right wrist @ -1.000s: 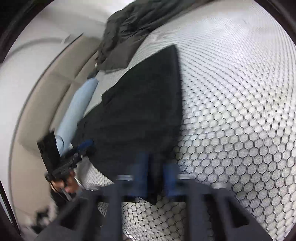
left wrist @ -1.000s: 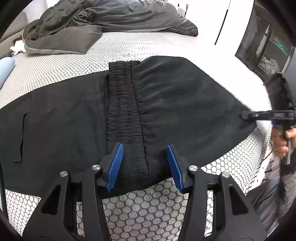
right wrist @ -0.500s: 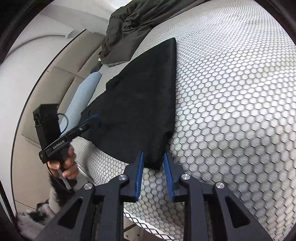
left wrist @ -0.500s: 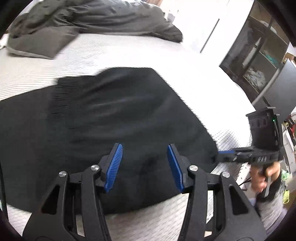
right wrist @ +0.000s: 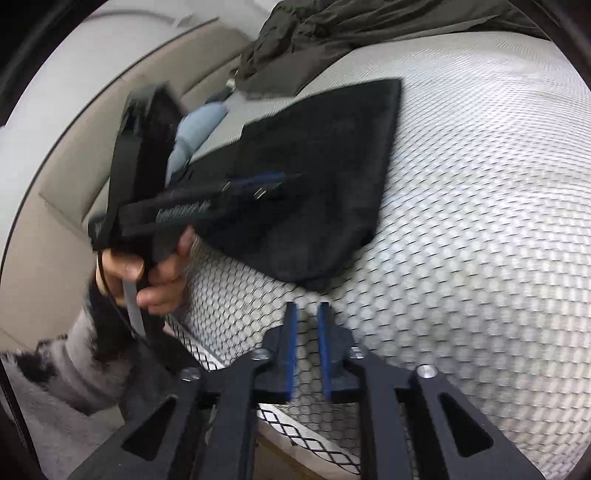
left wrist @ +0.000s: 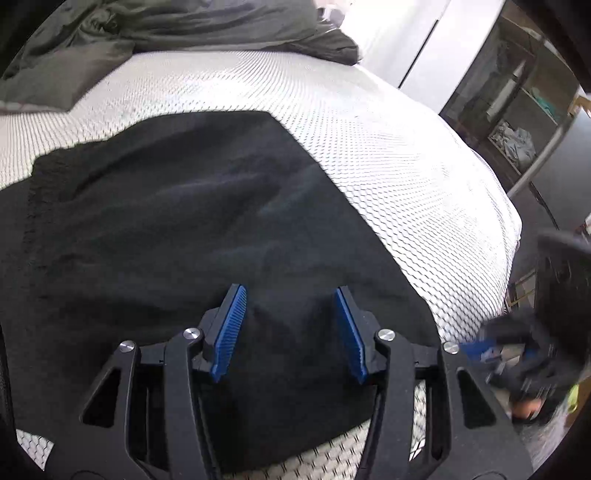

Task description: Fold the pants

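The black pants [left wrist: 177,236] lie folded flat on the white hexagon-patterned bed [left wrist: 388,155]. My left gripper [left wrist: 290,328] is open and hovers over the pants near their front edge, holding nothing. In the right wrist view the pants [right wrist: 325,162] lie ahead, and the left gripper [right wrist: 273,181] reaches over them from the left, held by a hand. My right gripper [right wrist: 307,332] has its jaws a narrow gap apart with nothing between them, just off the near corner of the pants. It shows blurred at the right of the left wrist view [left wrist: 491,350].
A dark grey blanket [left wrist: 155,33] is heaped at the far end of the bed. A light blue pillow [right wrist: 195,129] lies by the beige headboard [right wrist: 85,155]. Shelves [left wrist: 524,110] stand beyond the bed's right side. The bed's front edge [right wrist: 303,435] is right below my right gripper.
My right gripper has let go of the pants' corner and drawn back off the cloth. My left gripper has moved right along the pants, staying open.
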A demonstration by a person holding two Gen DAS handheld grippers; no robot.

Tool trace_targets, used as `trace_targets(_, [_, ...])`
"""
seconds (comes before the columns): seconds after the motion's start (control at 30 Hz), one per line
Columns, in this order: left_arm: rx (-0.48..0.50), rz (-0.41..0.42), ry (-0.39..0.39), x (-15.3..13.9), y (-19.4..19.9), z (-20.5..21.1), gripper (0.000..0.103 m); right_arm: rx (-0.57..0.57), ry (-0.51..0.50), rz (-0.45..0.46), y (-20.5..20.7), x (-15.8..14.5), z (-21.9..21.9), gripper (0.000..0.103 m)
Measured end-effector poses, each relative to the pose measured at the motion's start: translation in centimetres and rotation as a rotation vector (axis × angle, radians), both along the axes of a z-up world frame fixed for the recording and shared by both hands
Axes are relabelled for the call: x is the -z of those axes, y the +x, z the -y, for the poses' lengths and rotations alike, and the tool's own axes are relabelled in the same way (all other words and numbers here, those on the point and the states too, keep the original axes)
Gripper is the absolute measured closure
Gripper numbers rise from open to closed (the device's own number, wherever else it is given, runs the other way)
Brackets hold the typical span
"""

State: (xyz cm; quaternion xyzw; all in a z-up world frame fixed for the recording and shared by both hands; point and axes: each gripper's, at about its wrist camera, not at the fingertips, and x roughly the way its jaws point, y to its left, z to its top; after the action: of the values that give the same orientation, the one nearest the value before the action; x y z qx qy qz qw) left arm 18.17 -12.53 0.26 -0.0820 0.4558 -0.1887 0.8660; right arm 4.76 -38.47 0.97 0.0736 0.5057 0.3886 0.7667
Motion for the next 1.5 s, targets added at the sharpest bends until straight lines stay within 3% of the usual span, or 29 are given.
trace_targets(0.03, [0.020, 0.023, 0.008, -0.5, -0.8, 0.2, 0.057, 0.030, 0.020, 0.000, 0.3, -0.3, 0.5, 0.074])
trace_targets(0.1, [0.041, 0.054, 0.003, -1.4, -1.4, -0.1, 0.057, 0.126, 0.081, 0.003, 1.5, -0.6, 1.5, 0.053])
trace_targets(0.2, [0.010, 0.094, -0.033, -3.3, -2.5, -2.7, 0.056, 0.236, 0.128, -0.041, 3.7, 0.5, 1.4, 0.052])
trace_targets(0.27, [-0.076, 0.123, -0.068, -4.6, -3.2, -6.5, 0.056, 0.296, 0.162, -0.097, 5.3, 1.9, 0.9, 0.052])
trace_targets(0.33, [-0.181, 0.135, -0.088, -5.2, -3.7, -10.8, 0.050, 0.330, 0.192, -0.127, 6.8, 2.8, 0.0, 0.056])
trace_targets(0.37, [-0.244, 0.138, -0.089, -5.4, -4.2, -13.1, 0.048, 0.345, 0.210, -0.116, 7.4, 2.9, -0.6, 0.070])
trace_targets(0.4, [-0.309, 0.144, -0.092, -5.4, -4.8, -15.6, 0.047, 0.355, 0.210, -0.101, 8.2, 3.0, -0.7, 0.091])
trace_targets(0.53, [-0.576, 0.137, -0.043, -4.9, -7.9, -25.4, 0.047, 0.385, 0.161, -0.055, 9.5, 2.0, -1.0, 0.094])
trace_targets(0.57, [-0.632, 0.134, -0.043, -4.7, -8.9, -27.6, 0.047, 0.386, 0.142, -0.062, 9.6, 1.8, -1.3, 0.093])
trace_targets(0.67, [-0.780, 0.110, -0.055, -4.0, -11.9, -33.5, 0.046, 0.393, -0.046, -0.038, 10.1, 2.3, -2.6, 0.076])
trace_targets(0.73, [-0.862, 0.093, -0.069, -3.3, -13.6, -36.6, 0.046, 0.416, -0.041, -0.005, 9.8, 1.6, -2.8, 0.074])
trace_targets(0.8, [-0.954, 0.050, -0.105, -2.3, -15.4, -39.6, 0.046, 0.444, -0.052, 0.021, 9.3, 1.0, -2.8, 0.062])
trace_targets(0.87, [-0.985, 0.016, -0.194, -1.2, -16.4, -41.3, 0.046, 0.442, -0.056, 0.045, 8.8, 0.7, -2.8, 0.057])
trace_targets(0.97, [-0.980, -0.061, -0.332, 0.9, -16.3, -43.0, 0.046, 0.432, -0.048, 0.046, 8.5, 0.5, -3.6, 0.057])
trace_targets(1.1, [-1.036, -0.082, -0.331, 2.7, -14.7, -44.5, 0.049, 0.414, -0.040, 0.047, 8.3, 0.5, -4.8, 0.057])
trace_targets(1.17, [-1.064, -0.056, -0.284, 2.4, -13.7, -44.4, 0.062, 0.404, -0.045, 0.039, 8.6, 0.6, -5.2, 0.057])
trace_targets(1.23, [-1.068, -0.052, -0.247, 1.9, -12.9, -43.9, 0.092, 0.399, -0.058, 0.048, 8.7, 0.7, -5.6, 0.057])
trace_targets(1.3, [-1.084, -0.013, -0.202, 0.8, -12.9, -42.9, 0.100, 0.393, -0.055, 0.052, 8.7, 0.8, -5.5, 0.057])
trace_targets(1.37, [-1.086, 0.054, -0.146, -1.7, -11.6, -41.6, 0.102, 0.394, -0.047, 0.050, 8.3, 0.9, -4.8, 0.057])
trace_targets(1.5, [-0.975, 0.243, -0.082, -8.9, -11.1, -35.8, 0.103, 0.412, -0.036, 0.067, 8.0, 0.4, -3.4, 0.057])
